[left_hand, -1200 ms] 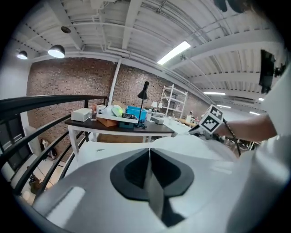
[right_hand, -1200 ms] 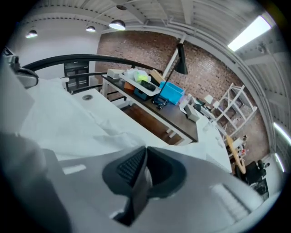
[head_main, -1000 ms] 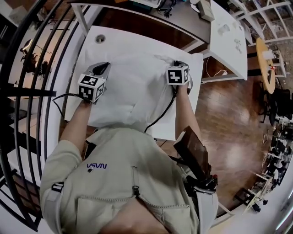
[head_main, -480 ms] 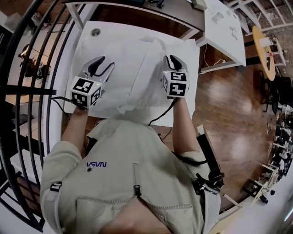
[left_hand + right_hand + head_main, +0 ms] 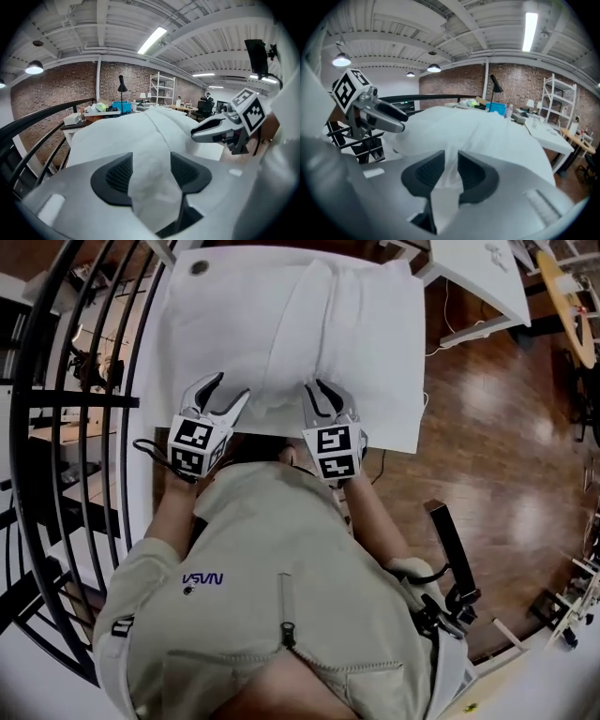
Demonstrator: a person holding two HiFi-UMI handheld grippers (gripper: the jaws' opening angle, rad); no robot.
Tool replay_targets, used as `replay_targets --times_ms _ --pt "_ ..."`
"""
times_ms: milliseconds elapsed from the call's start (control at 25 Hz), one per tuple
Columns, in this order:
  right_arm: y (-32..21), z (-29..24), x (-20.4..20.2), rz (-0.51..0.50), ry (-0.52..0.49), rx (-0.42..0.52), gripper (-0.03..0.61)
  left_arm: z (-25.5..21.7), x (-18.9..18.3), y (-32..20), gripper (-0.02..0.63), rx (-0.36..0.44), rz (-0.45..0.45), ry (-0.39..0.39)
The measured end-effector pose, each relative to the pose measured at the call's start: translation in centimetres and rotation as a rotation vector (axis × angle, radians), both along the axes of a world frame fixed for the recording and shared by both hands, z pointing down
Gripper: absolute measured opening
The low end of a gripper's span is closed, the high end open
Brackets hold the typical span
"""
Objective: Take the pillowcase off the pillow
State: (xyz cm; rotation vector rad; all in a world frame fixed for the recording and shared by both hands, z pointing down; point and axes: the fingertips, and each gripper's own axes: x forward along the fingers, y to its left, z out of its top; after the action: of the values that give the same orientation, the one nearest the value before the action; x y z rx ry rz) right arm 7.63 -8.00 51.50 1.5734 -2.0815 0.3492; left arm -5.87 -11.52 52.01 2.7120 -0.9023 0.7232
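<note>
Fingers (image 5: pixel 117 174) apart on both sides, pillowcase cloth between them.
L gripper (image 5: pixel 225 397): jaws have just been opening, now wide, w/ a bunch of pillowcase (image 5: pixel 272 401) in the gap, not clamped. R gripper (image 5: pixel 324 397): also just opening, gap narrower, a fold inside. Pillow (image 5: pixel 319 320) lies on white table (image 5: pixel 178 343), near end at both grippers. Step: taking hold at near end. Next, prob.: close on case only, then pull toward body.

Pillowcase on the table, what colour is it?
Plain white. The pillowcase shows best in the head view.
</note>
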Motion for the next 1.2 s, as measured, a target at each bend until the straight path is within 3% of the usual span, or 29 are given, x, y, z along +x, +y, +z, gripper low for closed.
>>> replay_targets --times_ms 280,360,440,480,520,680,840,1040,1200 --pt "1.6 5.4 -1.6 0.042 -0.007 -0.132 0.153 4.9 0.1 -0.8 0.241 -0.004 0.038 -0.181" --pt "0.9 6.1 -1.2 0.054 0.016 -0.152 0.153 4.6 0.7 -1.0 0.206 -0.003 0.019 -0.217" --pt "0.2 6.7 -0.6 0.082 0.062 -0.153 0.130 4.6 0.9 -1.3 0.140 0.001 0.012 -0.190" --pt "-0.1 6.7 -0.3 0.097 0.091 -0.141 0.048 4.5 0.8 -1.6 0.105 0.008 0.007 -0.160" --pt "-0.4 6.5 0.0 0.109 0.115 -0.123 0.006 4.1 0.6 -2.0 0.084 0.020 -0.004 -0.127" --pt "-0.7 2.4 1.7 0.173 0.165 -0.002 0.006 0.0 -0.8 -4.6 0.040 0.084 -0.092 -0.005" --pt "-0.2 -1.0 6.5 0.283 0.225 0.073 0.006 -4.0 -1.6 -8.1 0.034 0.128 -0.147 0.067" --pt "2.4 0.5 13.6 0.412 0.260 0.011 0.006 -4.0 -2.2 -8.8 0.032 0.086 -0.168 0.105" --pt "4.2 5.7 14.0 0.425 0.250 -0.113 0.006 0.2 -2.6 -5.8 0.029 -0.015 -0.171 0.078"
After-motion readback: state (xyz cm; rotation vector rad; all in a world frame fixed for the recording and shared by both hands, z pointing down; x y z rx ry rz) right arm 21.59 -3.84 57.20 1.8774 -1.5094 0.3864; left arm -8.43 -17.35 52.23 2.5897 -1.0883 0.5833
